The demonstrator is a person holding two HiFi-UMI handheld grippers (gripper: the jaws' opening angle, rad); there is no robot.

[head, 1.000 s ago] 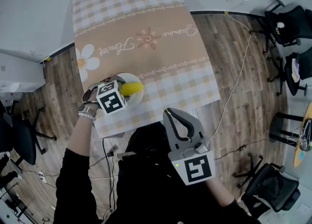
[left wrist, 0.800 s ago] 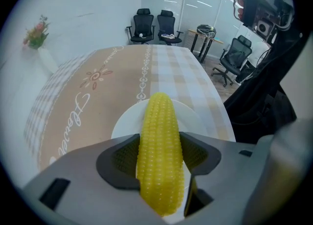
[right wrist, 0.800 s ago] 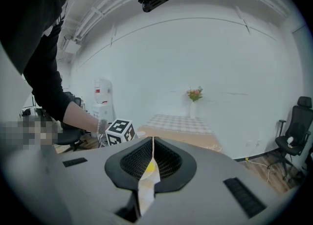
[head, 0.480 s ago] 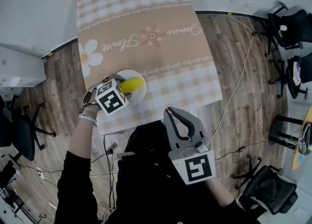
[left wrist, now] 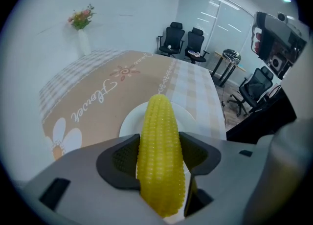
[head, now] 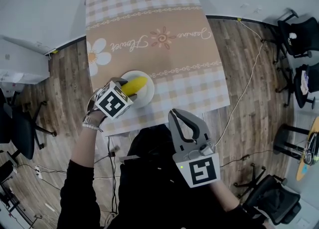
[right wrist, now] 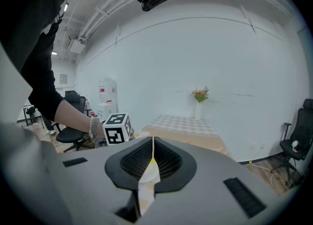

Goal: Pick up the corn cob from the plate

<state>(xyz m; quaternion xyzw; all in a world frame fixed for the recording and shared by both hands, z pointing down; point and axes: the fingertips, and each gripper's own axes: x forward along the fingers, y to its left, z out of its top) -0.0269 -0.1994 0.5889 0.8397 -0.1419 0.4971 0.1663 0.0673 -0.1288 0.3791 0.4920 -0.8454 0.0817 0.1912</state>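
Left side: left gripper (head: 127, 89) is sitting at the near-left part of the table (head: 164, 58), its marker cube (head: 113, 99) facing up. The person's left hand (head: 94, 109) is holding it from behind, with a bracelet (head: 90, 122) showing at the wrist.

Its jaws are clamping the corn cob (left wrist: 159, 146). Both pads are pressing on the cob's sides at its thicker end, and the tapered tip is pointing away from the gripper.

The cob is lying roughly level over the white plate (head: 148, 93), with the tip reaching over the plate's middle. I can't tell whether it is resting on the plate or clear of it.

The plate is sitting on the checked border of the tablecloth, near the table's front edge and just below the tan band with the flower print (head: 97, 57).

Further back in the left gripper view, a vase of flowers (left wrist: 82, 29) is standing against the wall past the far end of the table.

Centre-right: right gripper (head: 183, 121) is hanging off the table, close in front of the person's torso and well apart from the plate. Its jaws are pressed together with only a thin slit between the pads, and they are gripping nothing.

Right edge: office chairs (head: 298, 29) are standing on the wood floor, and a cable (head: 239, 93) is trailing across it.
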